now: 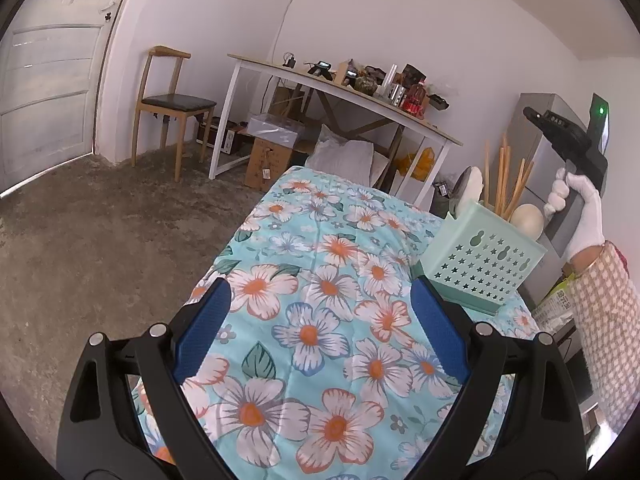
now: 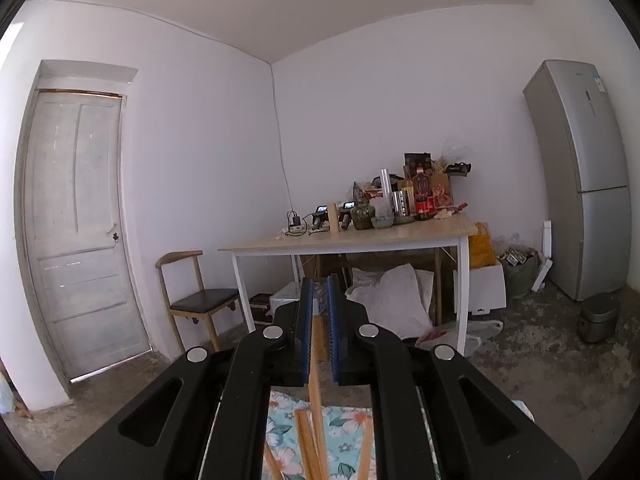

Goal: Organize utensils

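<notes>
Wooden chair [image 2: 200,300] beside a cluttered white-legged table [image 2: 352,240], white door [image 2: 76,232] at left, grey fridge [image 2: 584,176] at right, pillow [image 2: 396,296] under the table, flowered bedspread [image 1: 320,300] in front.

Mint basket [image 1: 482,266], floral turq. cloth [image 1: 320,280]

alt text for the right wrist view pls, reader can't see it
The right claw is shut on a wooden chopstick, pointing level into a room. More chopsticks stand below over a floral cloth; beyond are a cluttered table, chair, door and fridge.
</notes>
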`<state>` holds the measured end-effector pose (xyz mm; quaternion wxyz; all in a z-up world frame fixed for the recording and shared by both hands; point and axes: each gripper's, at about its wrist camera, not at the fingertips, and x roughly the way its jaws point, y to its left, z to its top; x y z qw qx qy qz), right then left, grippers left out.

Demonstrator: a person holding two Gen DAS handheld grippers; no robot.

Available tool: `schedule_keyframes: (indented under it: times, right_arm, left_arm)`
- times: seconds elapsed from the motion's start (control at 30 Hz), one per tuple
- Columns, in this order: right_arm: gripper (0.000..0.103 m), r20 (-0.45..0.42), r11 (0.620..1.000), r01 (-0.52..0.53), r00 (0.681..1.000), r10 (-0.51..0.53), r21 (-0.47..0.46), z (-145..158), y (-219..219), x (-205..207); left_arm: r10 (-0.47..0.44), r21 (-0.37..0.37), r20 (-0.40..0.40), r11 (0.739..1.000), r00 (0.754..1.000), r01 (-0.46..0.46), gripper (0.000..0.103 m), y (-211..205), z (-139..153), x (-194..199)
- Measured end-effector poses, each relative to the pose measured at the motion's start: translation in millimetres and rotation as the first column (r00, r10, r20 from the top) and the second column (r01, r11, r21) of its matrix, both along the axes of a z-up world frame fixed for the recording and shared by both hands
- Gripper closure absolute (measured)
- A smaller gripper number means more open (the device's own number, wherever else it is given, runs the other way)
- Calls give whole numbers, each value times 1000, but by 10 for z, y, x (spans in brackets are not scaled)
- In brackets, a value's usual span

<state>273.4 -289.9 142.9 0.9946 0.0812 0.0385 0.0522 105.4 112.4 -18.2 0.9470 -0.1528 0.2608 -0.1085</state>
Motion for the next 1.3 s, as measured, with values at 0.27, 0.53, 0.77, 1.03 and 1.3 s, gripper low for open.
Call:
schedule_keyframes:
  times: [0.27, 0.53, 0.77, 1.03, 1.3]
  right_arm:
    - [76, 28, 999, -31, 999, 30, 25, 116, -138, -574]
    - [32, 13, 998, -43, 999, 43, 48, 48, -269, -1511]
    - [12, -177, 998, 14, 984, -23, -53, -372, -59, -1920]
    - [7, -411, 970, 208, 879, -242, -127, -886, 26, -1967]
    - [7, -520, 934, 320, 778, -354, -156, -1185, -120, -1956]
  left_arm:
    - [1, 18, 36, 1000, 999, -2, 14, -104, 171, -97]
    - [22, 58, 74, 998, 997, -26, 9, -302, 437, -162]
    - [-6, 132, 97, 991, 995, -7, 8, -697, 657, -138]
    - [7, 343, 67, 939, 998, -30, 8, -1361, 680, 25]
    - [67, 431, -50, 901, 997, -39, 8, -1696, 466, 155]
